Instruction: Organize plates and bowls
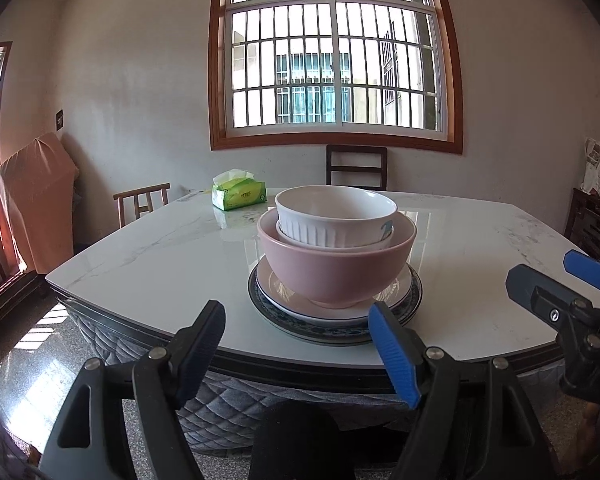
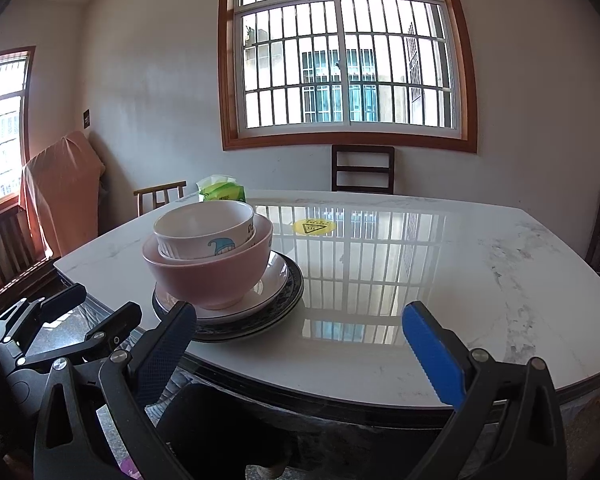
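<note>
A stack stands near the front edge of the marble table (image 1: 148, 256): a white ribbed bowl (image 1: 336, 216) sits inside another white bowl, inside a pink bowl (image 1: 336, 268), on a white plate (image 1: 340, 312) over a blue-patterned plate (image 1: 414, 300). The stack also shows in the right wrist view: white bowl (image 2: 204, 232), pink bowl (image 2: 208, 276), plates (image 2: 276, 300). My left gripper (image 1: 298, 344) is open and empty just in front of the stack, off the table edge. My right gripper (image 2: 300, 340) is open and empty, to the right of the stack; it also shows in the left wrist view (image 1: 552, 280).
A green tissue box (image 1: 240, 192) sits at the table's far left. A yellow round sticker (image 2: 314, 226) lies mid-table. Wooden chairs (image 1: 356, 168) stand behind the table and at its left (image 1: 142, 202). A cloth-covered object (image 1: 32, 200) stands by the left wall.
</note>
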`<state>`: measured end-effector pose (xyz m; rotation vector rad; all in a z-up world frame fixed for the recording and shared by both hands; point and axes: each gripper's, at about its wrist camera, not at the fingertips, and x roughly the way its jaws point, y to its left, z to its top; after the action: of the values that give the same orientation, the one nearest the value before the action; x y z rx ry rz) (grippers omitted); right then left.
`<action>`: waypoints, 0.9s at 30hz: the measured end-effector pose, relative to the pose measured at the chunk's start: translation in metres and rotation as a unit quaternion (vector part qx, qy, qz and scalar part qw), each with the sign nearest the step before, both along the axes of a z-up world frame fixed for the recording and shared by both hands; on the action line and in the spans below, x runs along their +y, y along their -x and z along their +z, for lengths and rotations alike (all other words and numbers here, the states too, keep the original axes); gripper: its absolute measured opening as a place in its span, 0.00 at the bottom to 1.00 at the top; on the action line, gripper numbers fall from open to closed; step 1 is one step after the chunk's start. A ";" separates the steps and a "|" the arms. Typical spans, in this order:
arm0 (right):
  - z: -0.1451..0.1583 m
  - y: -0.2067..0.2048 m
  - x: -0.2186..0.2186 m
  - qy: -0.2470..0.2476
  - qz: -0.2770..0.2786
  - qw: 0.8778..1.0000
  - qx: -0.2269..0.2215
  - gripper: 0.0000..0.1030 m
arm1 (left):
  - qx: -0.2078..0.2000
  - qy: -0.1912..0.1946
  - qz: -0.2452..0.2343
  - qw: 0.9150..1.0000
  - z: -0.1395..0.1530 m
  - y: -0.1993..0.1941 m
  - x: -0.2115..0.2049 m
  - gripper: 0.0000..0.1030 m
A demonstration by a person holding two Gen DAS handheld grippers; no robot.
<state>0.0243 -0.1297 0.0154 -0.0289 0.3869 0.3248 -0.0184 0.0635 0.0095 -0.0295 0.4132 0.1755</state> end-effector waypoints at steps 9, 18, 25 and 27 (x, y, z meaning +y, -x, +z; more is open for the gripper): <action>0.002 0.006 -0.001 -0.002 0.001 1.000 -0.011 1.00 | 0.001 0.002 0.002 1.000 0.000 0.001 0.002 0.74; 0.002 0.008 0.000 0.000 0.005 1.000 -0.012 1.00 | 0.000 0.000 0.005 1.000 0.001 0.002 0.000 0.74; 0.001 0.008 0.001 -0.001 0.006 1.000 -0.008 1.00 | 0.002 0.000 0.008 1.000 0.000 0.001 0.000 0.74; 0.001 0.008 0.002 0.001 0.007 1.000 -0.008 1.00 | 0.003 -0.001 0.007 1.000 0.000 0.000 0.000 0.74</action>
<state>0.0162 -0.1282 0.0162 -0.0362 0.3718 0.3374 -0.0186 0.0636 0.0092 -0.0304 0.4179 0.1888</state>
